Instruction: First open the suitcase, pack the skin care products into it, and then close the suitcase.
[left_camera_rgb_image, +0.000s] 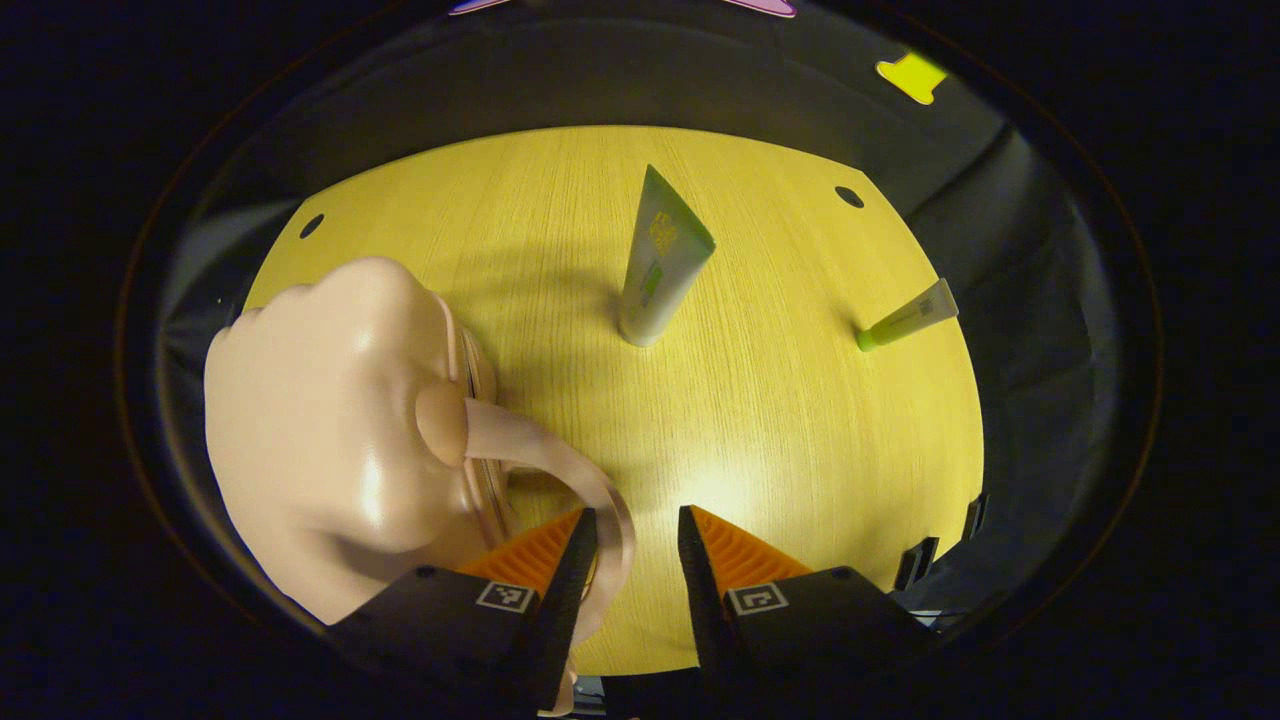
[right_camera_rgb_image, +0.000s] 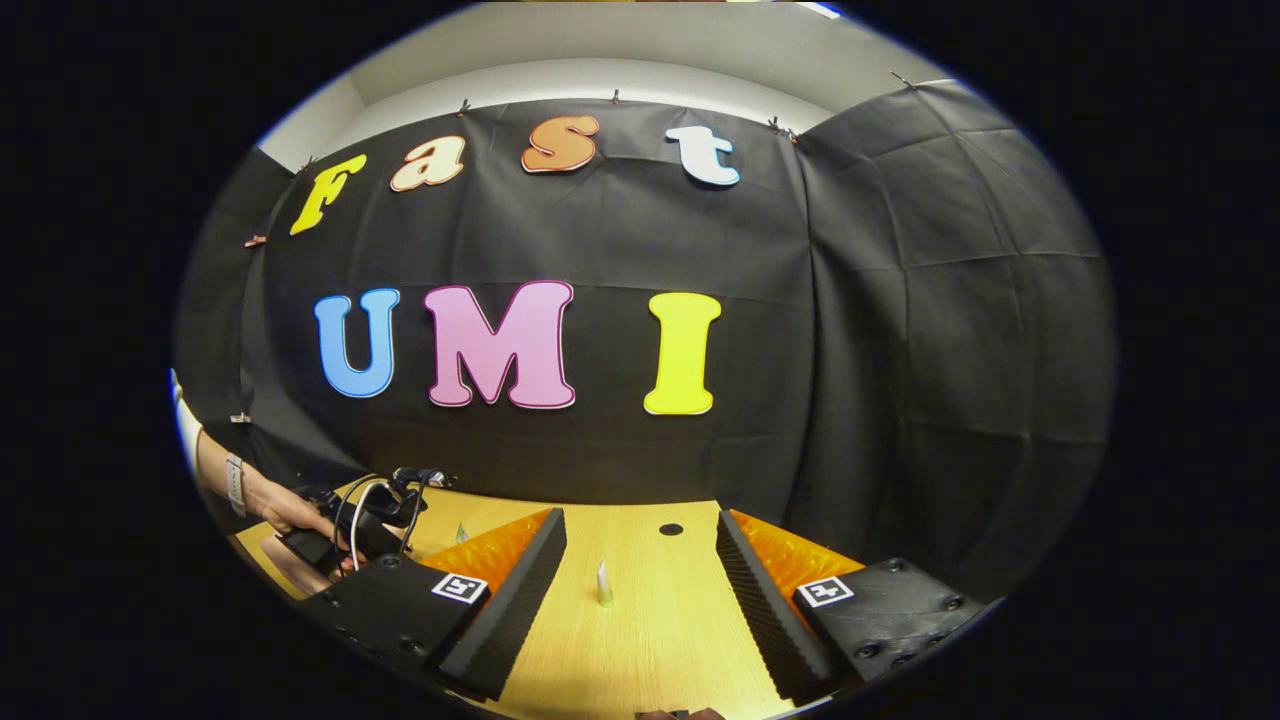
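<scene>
Suitcase (left_camera_rgb_image: 330, 430), pale pink and glossy, shut, lying at left edge of yellow wooden table (left_camera_rgb_image: 780, 420), seen from left gripper view; pink handle (left_camera_rgb_image: 570, 480) looping out from its side toward table's near edge. Left gripper (left_camera_rgb_image: 637, 545) low over table's near edge, fingers parted with a narrow gap, holding nothing; left finger (left_camera_rgb_image: 560, 560) overlapping handle loop, contact not clear. Green and white tube (left_camera_rgb_image: 662, 262) standing cap down near table's middle, well apart from suitcase. Smaller tube (left_camera_rgb_image: 908, 318) with green cap lying near right edge. Two dark holes (left_camera_rgb_image: 849, 196) near far corners.

Right gripper view: right gripper (right_camera_rgb_image: 640, 560) held level above table, fingers wide apart and empty, facing black cloth wall (right_camera_rgb_image: 900, 350). Small pale tube (right_camera_rgb_image: 604, 585) upright on table between fingers, farther off. At lower left, a hand (right_camera_rgb_image: 285, 510) holding left gripper with cables, wrist wearing a watch (right_camera_rgb_image: 234, 482)
</scene>
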